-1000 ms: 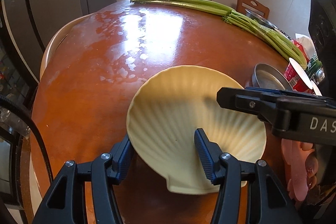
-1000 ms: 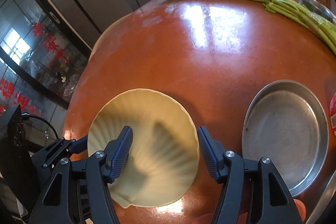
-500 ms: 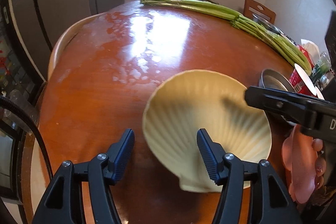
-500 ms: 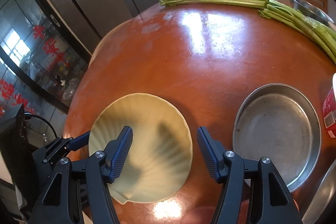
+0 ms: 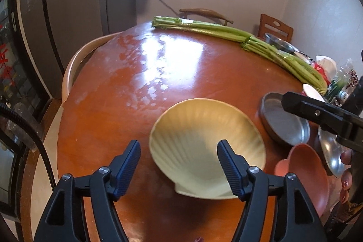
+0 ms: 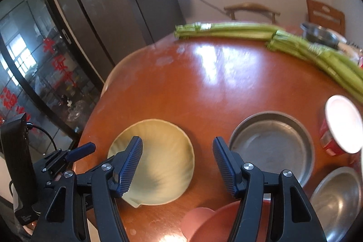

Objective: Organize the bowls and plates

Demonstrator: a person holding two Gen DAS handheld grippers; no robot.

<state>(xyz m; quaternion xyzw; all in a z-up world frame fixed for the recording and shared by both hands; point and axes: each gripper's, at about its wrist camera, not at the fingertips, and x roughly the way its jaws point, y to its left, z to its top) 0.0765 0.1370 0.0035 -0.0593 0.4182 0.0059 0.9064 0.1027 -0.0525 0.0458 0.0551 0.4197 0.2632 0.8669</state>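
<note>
Cream plate [image 5: 204,140] (ribbed), pink bowl [image 5: 304,176]

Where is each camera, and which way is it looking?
Left wrist: sits on the left gripper, facing across the table at the shell-shaped plate; its own open fingers, the right gripper's finger and a hand show.
Right wrist: sits on the right gripper, facing the steel pan and celery; its own open fingers and the left gripper show.
Shared: shell-shaped plate, steel pan, celery, pink bowl.
</note>
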